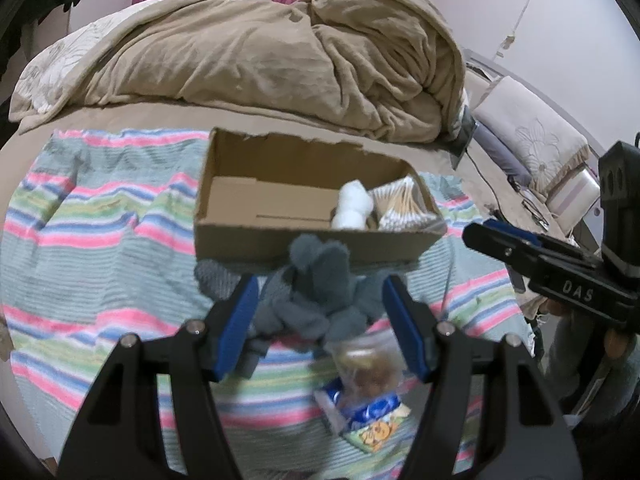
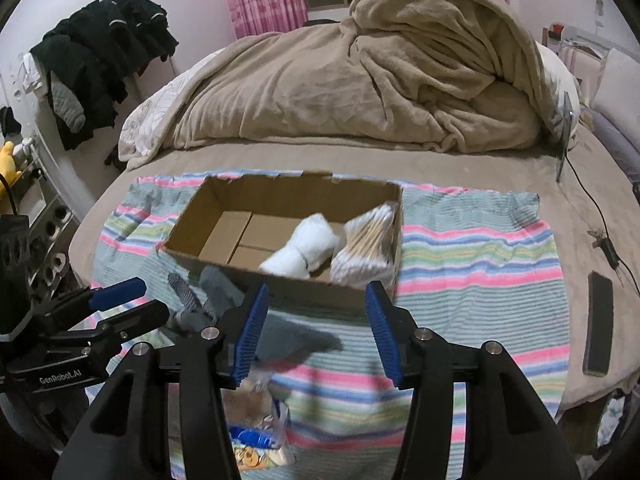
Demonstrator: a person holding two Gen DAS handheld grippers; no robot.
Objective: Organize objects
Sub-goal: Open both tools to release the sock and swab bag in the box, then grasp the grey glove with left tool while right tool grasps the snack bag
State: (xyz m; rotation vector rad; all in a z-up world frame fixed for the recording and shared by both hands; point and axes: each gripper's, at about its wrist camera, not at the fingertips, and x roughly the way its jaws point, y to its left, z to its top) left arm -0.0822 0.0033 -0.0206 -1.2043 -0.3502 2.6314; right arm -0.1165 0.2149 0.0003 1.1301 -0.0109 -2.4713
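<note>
**Figure: Approach to the grey cloth, box partly filled**

My left gripper [image 1: 318, 312] stood wide around the grey cloth [image 1: 316, 300], not yet closed; my right gripper [image 2: 316, 328] hung wide, empty. The cardboard box [image 1: 280, 236], at twelve o'clock, held a white roll [image 1: 352, 206] and cotton swabs [image 1: 404, 206]. Next, I judged: pinch, lift, clear the wall. Striped towel [image 1: 100, 220] on a bed; beige blanket [image 1: 260, 52] behind.

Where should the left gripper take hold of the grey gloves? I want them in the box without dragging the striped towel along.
Grip the raised bunched middle of the grey gloves, coming down from above with the open left gripper astride it. The heap stands proud of the striped towel there, while the flat finger ends lie against it. Then lift to the cardboard box.
</note>
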